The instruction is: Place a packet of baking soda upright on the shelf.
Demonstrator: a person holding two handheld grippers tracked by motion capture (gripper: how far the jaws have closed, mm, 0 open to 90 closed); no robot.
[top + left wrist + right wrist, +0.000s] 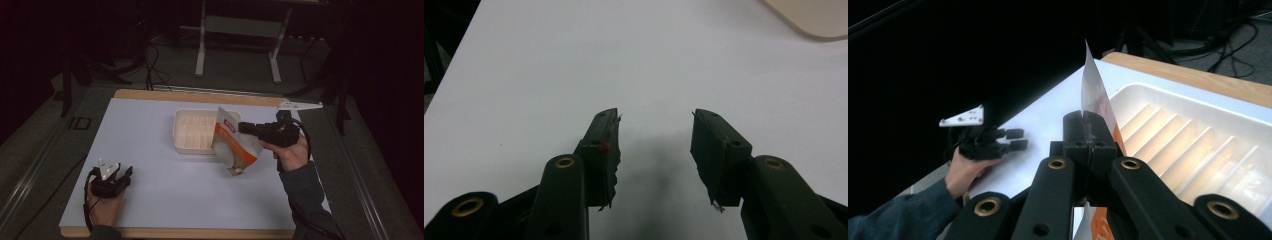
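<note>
Just right of the white tray (192, 131), the right gripper (246, 128) pinches a tilted pouch (235, 145) by its edge; it could slip. Left gripper (122, 174) jaws spread, idle.

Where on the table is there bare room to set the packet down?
Free: the wide white stretch between the left claw and the tray, and the front middle below the packet. Crowded: the right side, where the right claw holds the packet beside the tray.

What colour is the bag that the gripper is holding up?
The pouch is mostly white with orange-red printing, shown best in the high view, pinched by the right gripper.
</note>
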